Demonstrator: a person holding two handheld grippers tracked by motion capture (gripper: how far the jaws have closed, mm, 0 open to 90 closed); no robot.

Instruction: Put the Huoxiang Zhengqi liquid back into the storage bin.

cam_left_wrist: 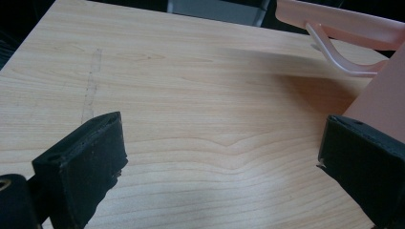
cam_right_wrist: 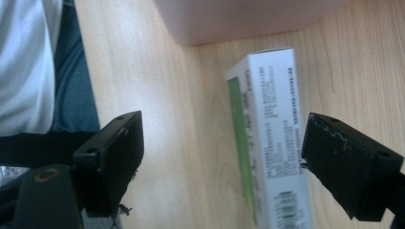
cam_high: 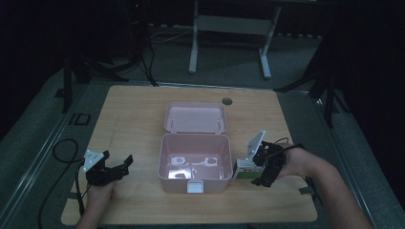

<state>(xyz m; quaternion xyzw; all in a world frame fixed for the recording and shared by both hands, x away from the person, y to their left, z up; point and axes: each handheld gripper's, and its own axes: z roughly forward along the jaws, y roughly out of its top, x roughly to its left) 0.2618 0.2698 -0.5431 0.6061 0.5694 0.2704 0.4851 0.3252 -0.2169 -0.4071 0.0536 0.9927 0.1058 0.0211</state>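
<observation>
A: Where does the high view look from?
B: From above, forward and down over the whole table (cam_high: pixel 133 109).
A: And the gripper views?
B: Close, low over the wood; both catch the pink box (cam_left_wrist: pixel 382 105), centre frame from above.

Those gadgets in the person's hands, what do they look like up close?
Both are black two-jaw tools. The left gripper and right gripper each carry a pale three-cornered plate on top and thick, blocky black pads. A black cable loops away from the left one. The forearms look bare.
</observation>
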